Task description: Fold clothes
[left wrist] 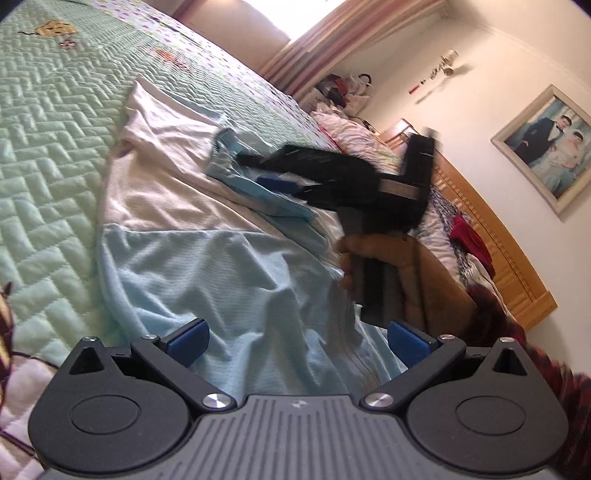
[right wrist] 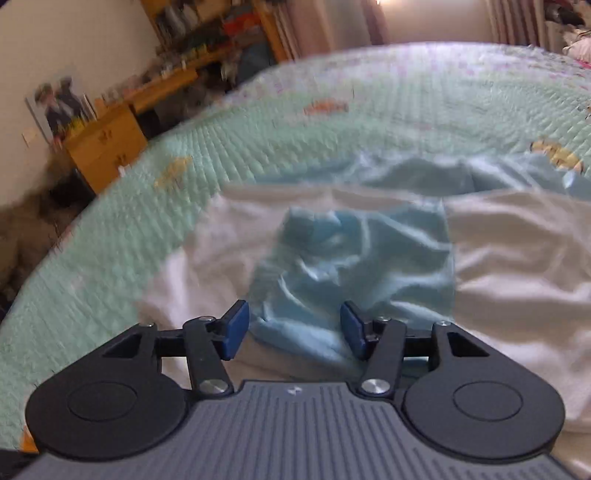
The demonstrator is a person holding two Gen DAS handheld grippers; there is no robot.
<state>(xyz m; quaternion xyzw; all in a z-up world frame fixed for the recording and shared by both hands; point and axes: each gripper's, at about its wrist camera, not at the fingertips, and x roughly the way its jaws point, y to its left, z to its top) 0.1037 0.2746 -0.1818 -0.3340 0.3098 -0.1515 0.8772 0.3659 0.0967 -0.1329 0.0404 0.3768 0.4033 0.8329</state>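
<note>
A white and light blue garment (left wrist: 207,258) lies crumpled on the green quilted bedspread (left wrist: 48,155). My left gripper (left wrist: 297,343) hovers open just over its light blue part, and nothing sits between the pads. In the same view a hand (left wrist: 391,266) holds the right gripper (left wrist: 258,166), blurred, with its tips down at a bunched blue fold. In the right wrist view the right gripper (right wrist: 293,328) is open, with its pads either side of a rumpled light blue panel (right wrist: 354,258). White cloth (right wrist: 517,273) spreads to both sides of that panel.
A wooden headboard (left wrist: 506,243), a red cloth (left wrist: 474,236) and piled bedding (left wrist: 351,129) lie beyond the garment. A framed photo (left wrist: 546,147) hangs on the wall. Past the bed's far edge stand a wooden cabinet (right wrist: 107,147) and cluttered shelves (right wrist: 207,33). The bedspread (right wrist: 332,125) stretches bare behind the garment.
</note>
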